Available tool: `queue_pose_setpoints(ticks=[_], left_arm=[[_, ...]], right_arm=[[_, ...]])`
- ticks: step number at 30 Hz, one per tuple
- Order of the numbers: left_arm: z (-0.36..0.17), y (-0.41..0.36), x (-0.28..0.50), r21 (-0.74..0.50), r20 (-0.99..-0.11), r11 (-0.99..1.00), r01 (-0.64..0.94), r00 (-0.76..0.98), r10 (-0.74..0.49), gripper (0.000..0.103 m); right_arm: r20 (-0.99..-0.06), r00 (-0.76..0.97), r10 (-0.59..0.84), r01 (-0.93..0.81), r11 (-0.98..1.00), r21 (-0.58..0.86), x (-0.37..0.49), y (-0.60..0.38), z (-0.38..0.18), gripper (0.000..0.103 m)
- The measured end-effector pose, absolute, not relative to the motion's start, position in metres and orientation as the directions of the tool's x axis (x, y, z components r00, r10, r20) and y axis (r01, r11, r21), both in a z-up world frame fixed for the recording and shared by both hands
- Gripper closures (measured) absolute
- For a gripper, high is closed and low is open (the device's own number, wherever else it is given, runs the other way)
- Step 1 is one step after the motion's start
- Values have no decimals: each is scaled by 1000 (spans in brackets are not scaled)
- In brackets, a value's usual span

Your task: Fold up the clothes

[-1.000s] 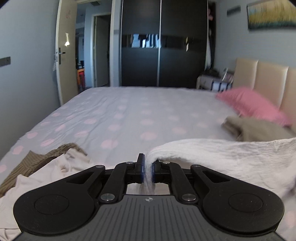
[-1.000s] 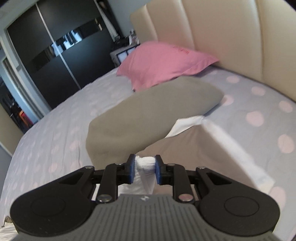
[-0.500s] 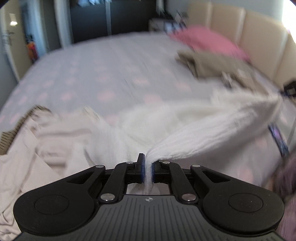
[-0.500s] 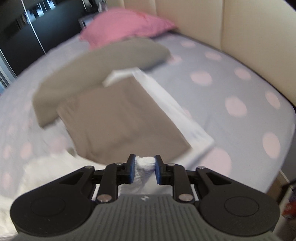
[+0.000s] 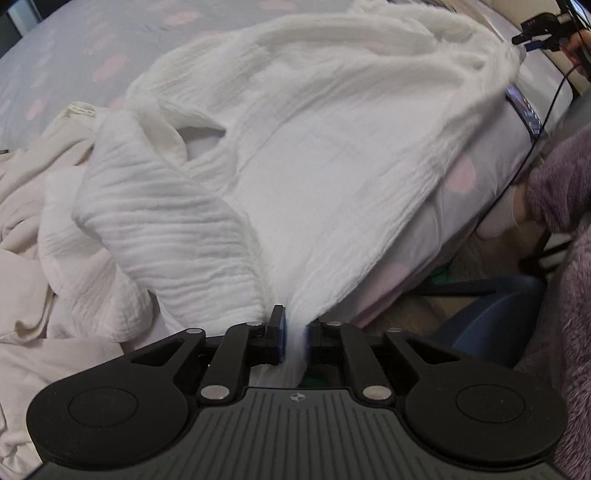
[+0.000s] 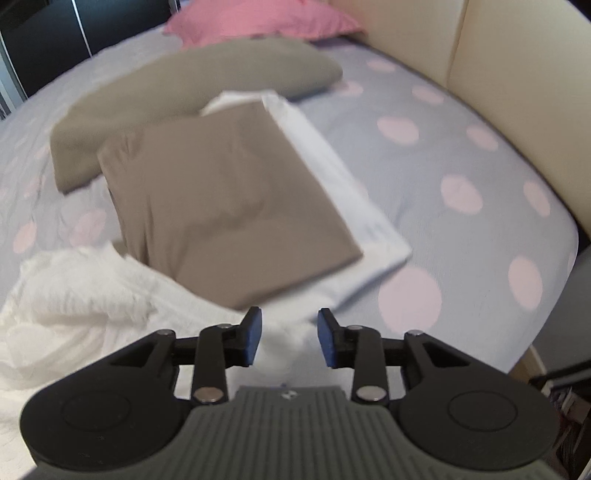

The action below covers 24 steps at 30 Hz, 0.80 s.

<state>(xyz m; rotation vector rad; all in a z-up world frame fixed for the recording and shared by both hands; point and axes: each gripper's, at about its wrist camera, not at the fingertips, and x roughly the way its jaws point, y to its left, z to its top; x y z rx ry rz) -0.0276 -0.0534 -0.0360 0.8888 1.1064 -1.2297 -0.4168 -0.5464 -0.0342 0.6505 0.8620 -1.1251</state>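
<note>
Left gripper [image 5: 294,334] points down over the bed's near edge, its jaws opening, with a bunched edge of the white garment [image 5: 317,155] between them; whether the pads still press on it cannot be told. Right gripper [image 6: 289,338] is opening too: its blue pads [image 6: 254,336] stand clear of the white cloth [image 6: 110,295] that lies loose between them.

In the left view the garment is spread across the bed [image 5: 85,40], a crinkled, gauzy weave with fine ribs, 1 sleeve [image 5: 162,229] rumpled and folded back on the left, its body fairly smooth. A cream garment [image 5: 22,206] lies heaped by the left edge.

In the right view a folded taupe piece [image 6: 221,206] rests on a folded white one [image 6: 343,206] toward the head end, beside a taupe pillow [image 6: 184,92] and a pink pillow [image 6: 266,18].
</note>
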Motion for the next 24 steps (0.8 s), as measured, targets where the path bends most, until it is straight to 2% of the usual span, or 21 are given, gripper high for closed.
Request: queue_pose_setpoints(ticks=[1,2,3,7,12,18,24], left_arm=[[-31,-52,-25,-72,-960,167,983,-23,-279,72],[-25,-52,-23,-99,-954,186,978,-41,-297,59],[-20,-54,-20,-130,-946,198,972,-61,-318,56],[8,-59,-8,-206,-903,205,957,-106,-416,56],[34,-83,23,-116,-868,274,955,37,-496,52],[14,-102,87,32,-862,396,918,225,-453,51],[-16,-101,135,41,-878,514,857,277,-391,51]], right_arm=[[-839,194,-509,950,312,30,-417,-546,-29,65],[-827,204,-524,950,311,38,-417,-547,-23,65],[-818,228,-528,945,323,55,-414,-546,-20,62],[-775,323,-544,921,371,123,-400,-546,-6,57],[-756,413,-508,859,493,138,-360,-544,-4,57],[-760,482,-436,758,643,112,-299,-545,-14,57],[-808,446,-384,714,697,63,-245,-557,-39,57]])
